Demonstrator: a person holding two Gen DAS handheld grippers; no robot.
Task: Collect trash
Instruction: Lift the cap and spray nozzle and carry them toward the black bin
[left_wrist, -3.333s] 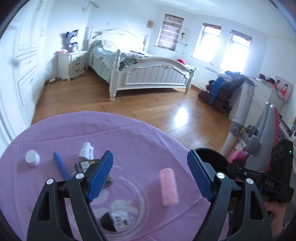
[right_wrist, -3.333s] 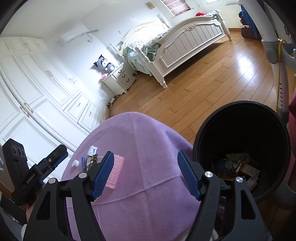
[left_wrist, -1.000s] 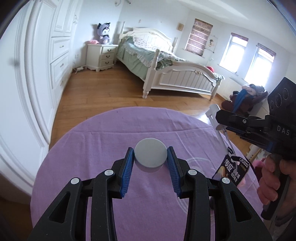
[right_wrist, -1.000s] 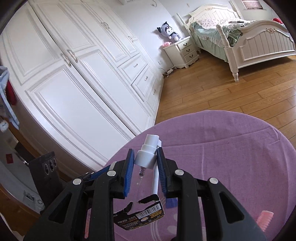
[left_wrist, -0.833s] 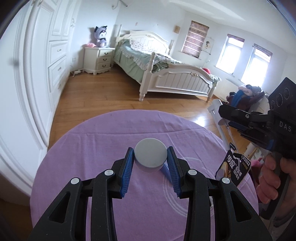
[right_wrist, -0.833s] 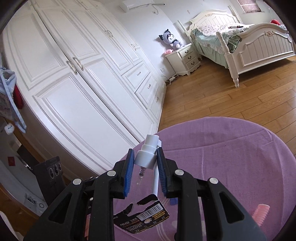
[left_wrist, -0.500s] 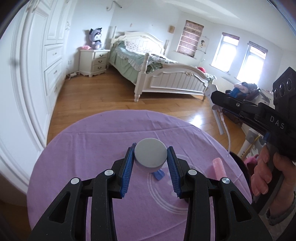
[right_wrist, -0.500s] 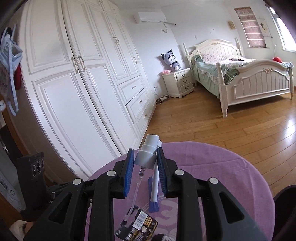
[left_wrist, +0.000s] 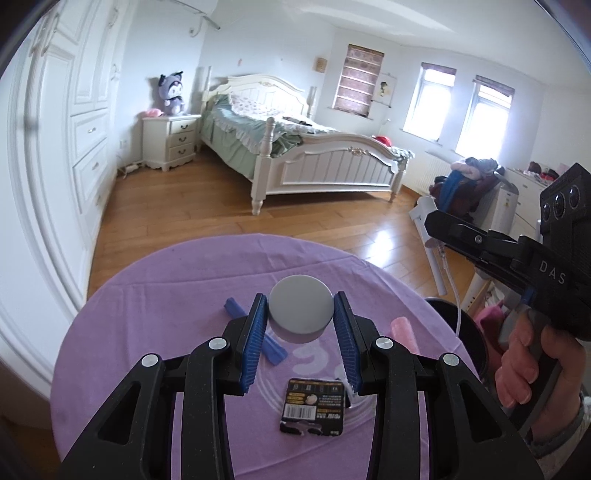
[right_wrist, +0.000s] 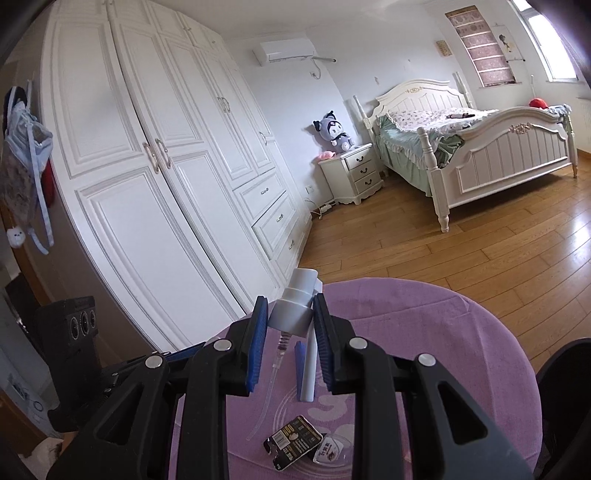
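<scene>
My left gripper (left_wrist: 300, 325) is shut on a round grey-white cap (left_wrist: 300, 309), held above the purple table (left_wrist: 166, 295). My right gripper (right_wrist: 290, 325) is shut on a white pump sprayer head (right_wrist: 295, 306), whose clear tube (right_wrist: 266, 398) dangles toward the cloth. On the table lie a black battery card (left_wrist: 313, 410), also seen as the black card (right_wrist: 293, 445) in the right wrist view, a blue strip (left_wrist: 255, 334) and a pink roller (left_wrist: 404, 334). The right gripper's body (left_wrist: 517, 258), held by a hand (left_wrist: 524, 365), hangs over the black bin (left_wrist: 458, 332).
A black bin (right_wrist: 565, 398) stands at the table's right edge. White wardrobes (right_wrist: 155, 177) run along the left wall. A bed (left_wrist: 306, 158) and nightstand (left_wrist: 171, 144) stand across the wooden floor. A white stick (right_wrist: 308, 365) and a small clear packet (right_wrist: 328, 450) lie on the cloth.
Both grippers rose and swung right with their loads. The black card that hung at the right gripper now lies on the table. The blue strip, pink roller and bin came into view.
</scene>
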